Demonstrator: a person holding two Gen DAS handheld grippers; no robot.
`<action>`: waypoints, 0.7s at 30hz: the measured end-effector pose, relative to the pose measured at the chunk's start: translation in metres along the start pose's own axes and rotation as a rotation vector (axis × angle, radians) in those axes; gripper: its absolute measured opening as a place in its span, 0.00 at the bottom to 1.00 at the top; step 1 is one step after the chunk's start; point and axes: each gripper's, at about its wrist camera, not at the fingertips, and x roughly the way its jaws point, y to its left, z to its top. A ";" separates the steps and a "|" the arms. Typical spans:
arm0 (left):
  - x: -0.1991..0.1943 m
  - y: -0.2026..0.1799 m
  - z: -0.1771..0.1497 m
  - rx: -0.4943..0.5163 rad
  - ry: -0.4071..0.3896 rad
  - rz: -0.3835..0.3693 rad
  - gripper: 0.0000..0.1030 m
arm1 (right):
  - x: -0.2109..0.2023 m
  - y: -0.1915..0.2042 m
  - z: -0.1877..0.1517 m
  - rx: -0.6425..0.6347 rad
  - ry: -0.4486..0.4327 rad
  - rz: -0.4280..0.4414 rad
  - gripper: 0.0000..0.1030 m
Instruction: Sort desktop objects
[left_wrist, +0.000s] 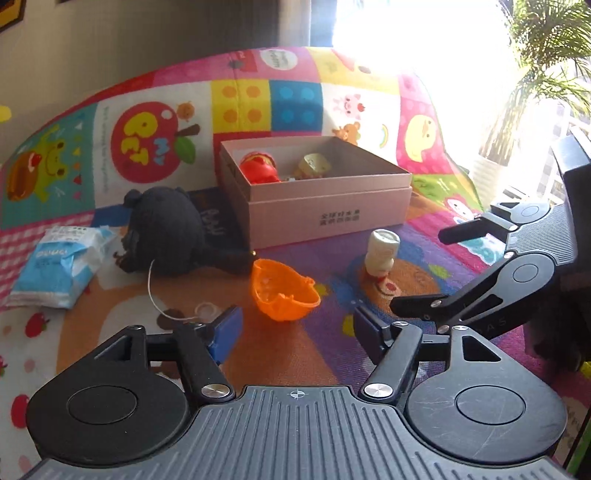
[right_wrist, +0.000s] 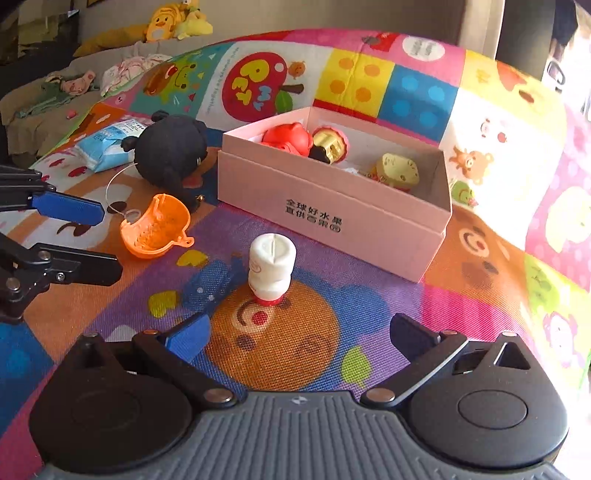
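An open pink box (left_wrist: 325, 216) (right_wrist: 325, 218) stands on the colourful mat and holds a red toy (right_wrist: 290, 138), a gold toy (right_wrist: 328, 147) and a yellow toy (right_wrist: 399, 171). An orange shell-shaped toy (left_wrist: 282, 290) (right_wrist: 157, 229) lies just ahead of my open, empty left gripper (left_wrist: 295, 328). A small white bottle (right_wrist: 271, 267) (left_wrist: 380, 256) stands upside down just ahead of my open, empty right gripper (right_wrist: 299, 332). A black plush toy (left_wrist: 166, 229) (right_wrist: 170, 149) and a blue-white packet (left_wrist: 59, 267) (right_wrist: 107, 144) lie to the left.
The other gripper shows in each view: the right one at the right (left_wrist: 428, 269), the left one at the left (right_wrist: 92, 236). A thin white cord (left_wrist: 155, 291) trails from the plush. A sofa with plush toys (right_wrist: 177, 22) stands behind; a potted plant (left_wrist: 546, 74) is by the window.
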 end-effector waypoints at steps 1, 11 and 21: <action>0.002 0.001 -0.002 -0.012 0.003 0.005 0.76 | -0.003 0.002 0.002 -0.012 -0.021 -0.020 1.00; 0.016 0.002 -0.007 -0.079 0.009 -0.018 0.94 | 0.003 -0.007 0.029 0.043 -0.079 -0.118 0.76; 0.020 0.010 -0.007 -0.139 0.035 -0.017 0.97 | 0.005 -0.052 0.003 0.107 0.025 -0.220 0.87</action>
